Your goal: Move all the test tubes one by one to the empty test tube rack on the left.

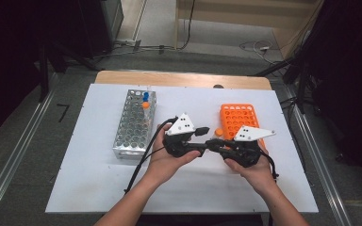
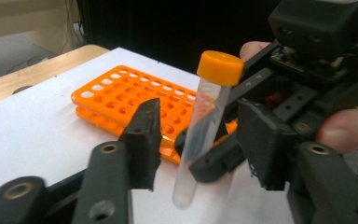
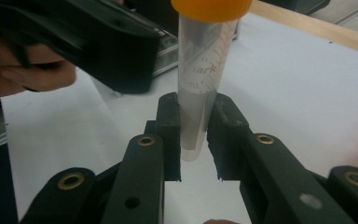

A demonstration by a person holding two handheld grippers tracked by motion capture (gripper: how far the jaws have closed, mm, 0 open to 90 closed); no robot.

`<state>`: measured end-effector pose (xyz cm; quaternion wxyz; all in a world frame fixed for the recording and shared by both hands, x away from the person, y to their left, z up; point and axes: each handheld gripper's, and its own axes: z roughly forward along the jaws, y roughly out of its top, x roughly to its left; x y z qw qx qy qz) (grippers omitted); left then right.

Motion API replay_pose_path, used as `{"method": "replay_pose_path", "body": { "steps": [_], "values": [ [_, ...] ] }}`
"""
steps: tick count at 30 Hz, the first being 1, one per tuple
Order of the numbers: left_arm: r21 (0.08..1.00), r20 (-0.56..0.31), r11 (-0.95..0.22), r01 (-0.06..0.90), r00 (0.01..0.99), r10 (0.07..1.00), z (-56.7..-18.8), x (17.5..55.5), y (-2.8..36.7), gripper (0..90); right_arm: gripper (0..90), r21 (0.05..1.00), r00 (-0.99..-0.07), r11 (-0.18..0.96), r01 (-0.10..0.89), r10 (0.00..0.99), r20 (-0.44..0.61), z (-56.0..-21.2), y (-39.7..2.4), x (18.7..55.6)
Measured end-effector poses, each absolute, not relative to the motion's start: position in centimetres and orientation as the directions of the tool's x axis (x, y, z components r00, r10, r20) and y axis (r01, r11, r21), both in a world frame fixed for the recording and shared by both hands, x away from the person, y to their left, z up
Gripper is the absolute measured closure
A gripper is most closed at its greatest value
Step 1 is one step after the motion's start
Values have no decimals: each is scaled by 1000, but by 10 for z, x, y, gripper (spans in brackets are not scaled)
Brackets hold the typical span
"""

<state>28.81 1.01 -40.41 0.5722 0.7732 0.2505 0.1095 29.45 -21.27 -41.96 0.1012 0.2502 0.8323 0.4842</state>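
metal rack (image 1: 135, 124): on the white table (image 1: 94, 188), about 9 o'clock from the hands; a blue cap and an orange cap stick up at its far end.
left gripper (image 1: 202, 131): mid-table, pointing toward 3 o'clock at the other gripper. In the left gripper view its jaws stand either side of the tube with a gap on both sides, pads not pressing. Released.
tube (image 2: 204, 126): clear plastic with an orange cap, roughly upright, cap at 12 o'clock, tilted a little. Held off the table between the two grippers; the rounded bottom hangs free below the pads.
right gripper (image 3: 196, 135): clenched on the tube's lower part, both pads tight against the wall in the right gripper view; printed marks visible above the pads.
orange rack (image 1: 238, 120): flat on the table at about 1 o'clock from the hands, just behind the right gripper; the holes I can see are empty.
hands: person's forearms enter from 6 o'clock, one gripper in each.
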Motion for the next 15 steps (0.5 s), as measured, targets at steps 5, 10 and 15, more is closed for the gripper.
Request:
{"method": "replay_pose_path", "body": {
  "steps": [5,10,15],
  "values": [
    [940,-121,-227,256,869,479,-407,288,7,690,729,849,-871,428,309,485,72,-421,-204,291],
    [946,-91,-228,230,864,496,-406,286,10,747,728,851,-875,426,308,478,77,-421,-203,289],
    [954,-82,-211,215,860,503,-404,285,17,750,693,862,-871,406,304,484,79,-420,-206,287]
  ]
}}
